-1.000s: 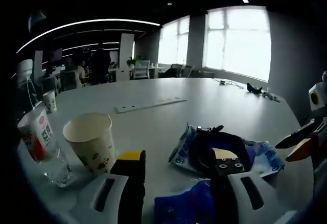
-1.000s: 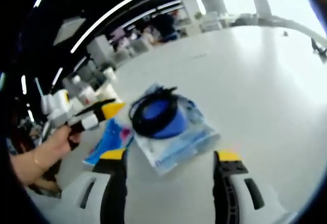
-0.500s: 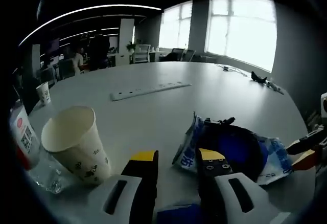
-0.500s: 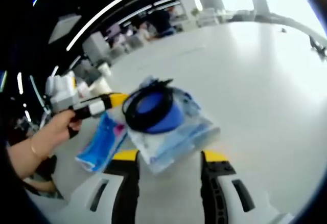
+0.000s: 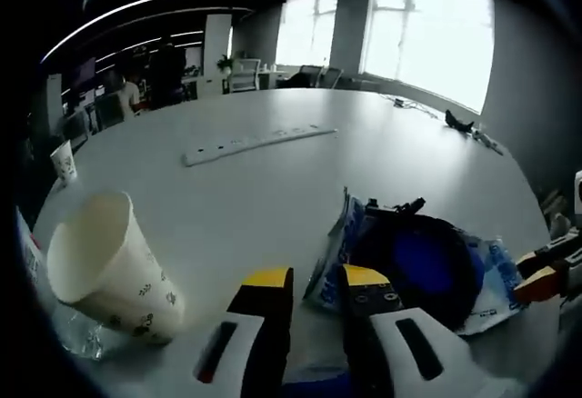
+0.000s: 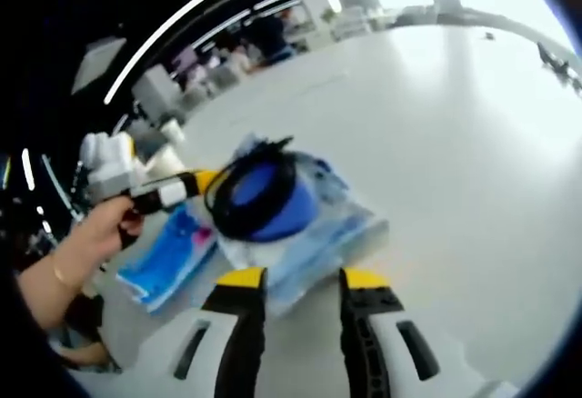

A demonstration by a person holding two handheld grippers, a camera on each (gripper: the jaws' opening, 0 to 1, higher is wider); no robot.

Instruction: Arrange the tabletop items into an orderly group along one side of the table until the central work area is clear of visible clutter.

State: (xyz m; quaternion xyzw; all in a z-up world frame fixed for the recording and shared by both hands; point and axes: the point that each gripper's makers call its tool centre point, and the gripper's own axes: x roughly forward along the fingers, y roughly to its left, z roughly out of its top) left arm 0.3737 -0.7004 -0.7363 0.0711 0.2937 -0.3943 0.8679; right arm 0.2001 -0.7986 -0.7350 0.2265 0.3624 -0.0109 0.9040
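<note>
The right hand-held gripper (image 6: pixel 298 278) is nearly closed over the clear plastic packet (image 6: pixel 314 239); the left hand-held gripper (image 5: pixel 315 278) is nearly closed beside the white paper cup (image 5: pixel 107 271).

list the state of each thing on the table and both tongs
paper cup: tipped over, empty
blue tape roll: flat on the clear packet
clear packet: flat, edge between right tongs
blue pouch: flat
power strip: flat
left tongs: nearly shut
right tongs: narrowly open
</note>
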